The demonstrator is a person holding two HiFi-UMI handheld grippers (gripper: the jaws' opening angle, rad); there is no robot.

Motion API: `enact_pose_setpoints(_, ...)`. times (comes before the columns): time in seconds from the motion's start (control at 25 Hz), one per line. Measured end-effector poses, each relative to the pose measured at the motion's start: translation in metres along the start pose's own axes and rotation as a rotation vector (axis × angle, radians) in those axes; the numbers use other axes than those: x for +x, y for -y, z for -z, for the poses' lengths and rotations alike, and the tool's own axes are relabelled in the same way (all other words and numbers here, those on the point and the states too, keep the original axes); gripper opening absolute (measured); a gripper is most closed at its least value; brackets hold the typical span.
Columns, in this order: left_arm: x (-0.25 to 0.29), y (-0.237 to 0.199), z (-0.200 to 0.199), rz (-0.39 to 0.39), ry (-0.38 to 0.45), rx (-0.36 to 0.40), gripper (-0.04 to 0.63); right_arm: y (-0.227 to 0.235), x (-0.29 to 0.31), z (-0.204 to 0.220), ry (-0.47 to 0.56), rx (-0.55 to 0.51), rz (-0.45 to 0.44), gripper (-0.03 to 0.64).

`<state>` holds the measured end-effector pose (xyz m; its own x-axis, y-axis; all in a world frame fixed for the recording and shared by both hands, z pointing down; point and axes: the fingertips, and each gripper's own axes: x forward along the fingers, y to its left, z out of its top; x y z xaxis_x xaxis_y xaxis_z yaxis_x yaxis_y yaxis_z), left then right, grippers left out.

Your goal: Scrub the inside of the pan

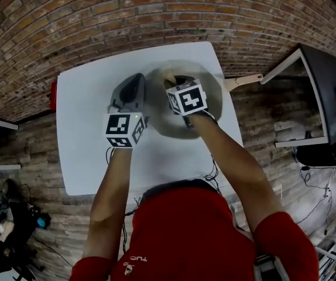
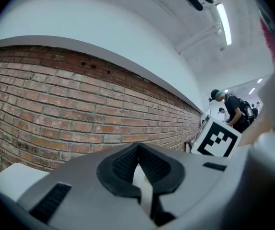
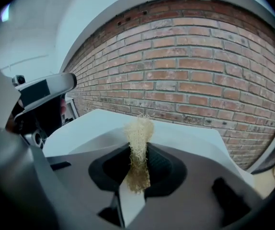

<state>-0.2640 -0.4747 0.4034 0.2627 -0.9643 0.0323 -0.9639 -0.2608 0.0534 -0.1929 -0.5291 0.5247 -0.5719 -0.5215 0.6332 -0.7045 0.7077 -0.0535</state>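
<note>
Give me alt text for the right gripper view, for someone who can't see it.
The right gripper is shut on a tan, fibrous scrubber that sticks up from its jaws. Behind it are a white table and a red brick wall.

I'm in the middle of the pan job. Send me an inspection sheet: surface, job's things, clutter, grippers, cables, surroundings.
Surface: white table, standing against a brick wall.
Job's things: grey pan, its pale handle pointing to the person's right; beige fibrous scrubber.
Clutter: red object at the table's left edge, too small to identify.
Grippers: left gripper has its jaws together beside the pan's left rim; whether it pinches the rim cannot be told. Right gripper is over the pan, shut on the scrubber.
Cables: dark cables hang at the table's near edge.
Surroundings: wood floor, black desk to the right, people far off in the left gripper view.
</note>
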Motion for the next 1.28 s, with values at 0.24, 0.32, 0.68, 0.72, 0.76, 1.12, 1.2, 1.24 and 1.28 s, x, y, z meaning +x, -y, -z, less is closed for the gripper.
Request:
enact_pose_setpoints(0.24,0.011,-0.009,0.006,-0.006,-0.012,-0.005,0.014,0.0,0.022,0.007,-0.046,-0.012,-0.003,0.087)
enact_pose_setpoints(0.32,0.014,-0.012,0.009,-0.009,-0.019,-0.006,0.014,0.004,0.027,0.011,-0.06,-0.017,0.004,0.087)
enact_pose_setpoints(0.68,0.014,-0.018,0.011,-0.013,-0.025,-0.011,0.014,0.052,0.018,0.033,-0.12,0.0,0.117,0.087)
enact_pose_setpoints(0.72,0.014,-0.017,0.012,-0.012,-0.024,-0.011,0.014,0.058,0.015,0.034,-0.123,0.004,0.129,0.087)
enact_pose_setpoints(0.76,0.014,-0.016,0.012,-0.01,-0.023,-0.012,0.014,0.062,0.012,0.035,-0.124,0.008,0.139,0.087)
enact_pose_setpoints(1.12,0.016,-0.011,0.008,-0.007,-0.015,-0.017,0.014,0.031,0.0,0.038,-0.131,-0.026,0.074,0.087)
enact_pose_setpoints(1.2,0.013,-0.011,0.008,-0.011,-0.015,-0.017,0.014,0.005,0.002,0.037,-0.125,-0.03,0.017,0.087)
enact_pose_setpoints(1.24,0.012,-0.011,0.008,-0.012,-0.016,-0.017,0.014,-0.007,0.003,0.036,-0.126,-0.034,-0.009,0.087)
enact_pose_setpoints(1.28,0.011,-0.011,0.008,-0.014,-0.017,-0.017,0.014,-0.016,0.003,0.036,-0.129,-0.043,-0.028,0.087)
